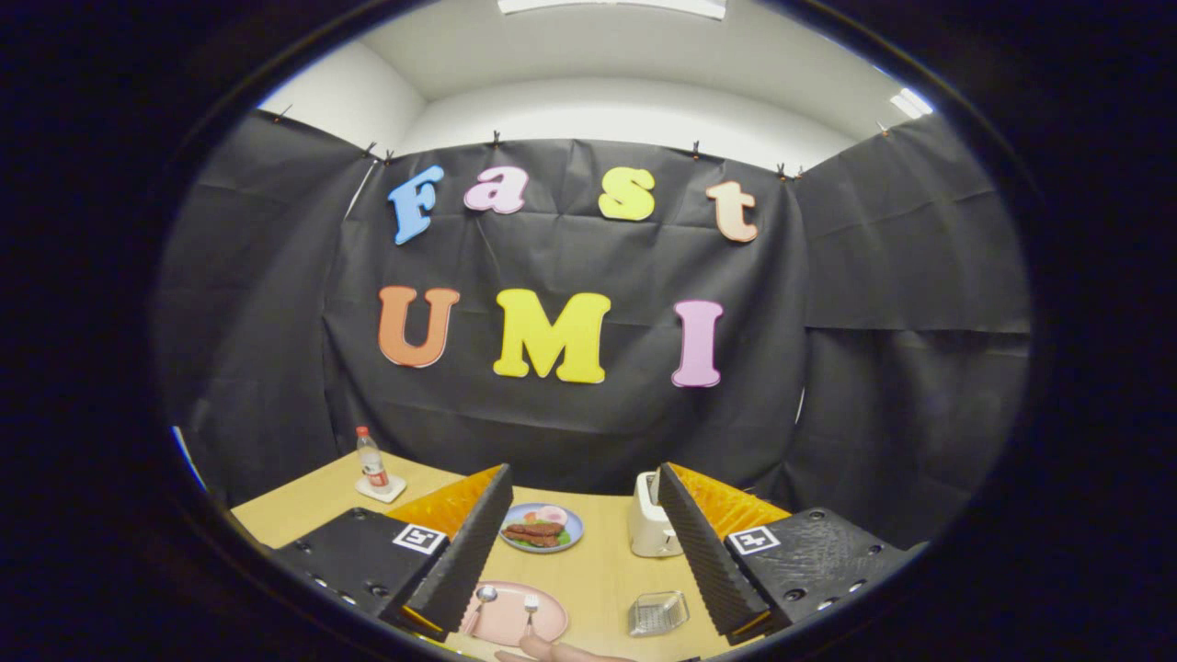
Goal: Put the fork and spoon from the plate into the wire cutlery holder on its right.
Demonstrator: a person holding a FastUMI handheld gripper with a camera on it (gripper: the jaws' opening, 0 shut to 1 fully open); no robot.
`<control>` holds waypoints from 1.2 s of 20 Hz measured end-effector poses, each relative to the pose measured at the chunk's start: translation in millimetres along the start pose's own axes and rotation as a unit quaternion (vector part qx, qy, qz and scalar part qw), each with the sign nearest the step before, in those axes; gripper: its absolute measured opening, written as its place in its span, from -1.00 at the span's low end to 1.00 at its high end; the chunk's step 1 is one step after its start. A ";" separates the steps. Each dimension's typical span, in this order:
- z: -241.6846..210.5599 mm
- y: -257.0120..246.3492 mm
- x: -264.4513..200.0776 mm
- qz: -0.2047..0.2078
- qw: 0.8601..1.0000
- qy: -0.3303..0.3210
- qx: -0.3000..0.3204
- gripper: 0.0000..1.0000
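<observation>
on the desk (598,575), near its front edge, a pink plate (511,618) carries the spoon (482,599) and the fork (531,605), lying side by side, spoon to the left. the wire cutlery holder (658,613) stands on the plate's right, apart from it. a fingertip (552,650) shows at the front edge, just below the plate. the jaws (579,607) stand wide open above the desk and hold nothing. beyond them sit a blue plate of food (542,528) and a white toaster (651,528); a bottle (371,460) stands on a coaster near the far left corner.
</observation>
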State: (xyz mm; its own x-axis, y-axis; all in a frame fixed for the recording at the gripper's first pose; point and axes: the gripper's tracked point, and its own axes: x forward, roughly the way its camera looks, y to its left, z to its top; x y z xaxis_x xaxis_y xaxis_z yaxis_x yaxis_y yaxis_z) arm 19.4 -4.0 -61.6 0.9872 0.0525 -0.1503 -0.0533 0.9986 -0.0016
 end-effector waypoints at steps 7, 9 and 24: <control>-85.1 28.4 34.1 0.022 0.998 0.058 0.000 0.90; -125.3 36.5 44.9 0.026 0.996 0.087 -0.003 0.91; -361.1 81.9 84.1 0.040 0.946 0.320 0.008 0.82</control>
State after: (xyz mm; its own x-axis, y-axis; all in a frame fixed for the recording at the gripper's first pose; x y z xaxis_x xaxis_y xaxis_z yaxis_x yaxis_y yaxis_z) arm 43.9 78.7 -431.4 0.6865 0.1159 -0.7178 -0.1161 0.9920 0.0492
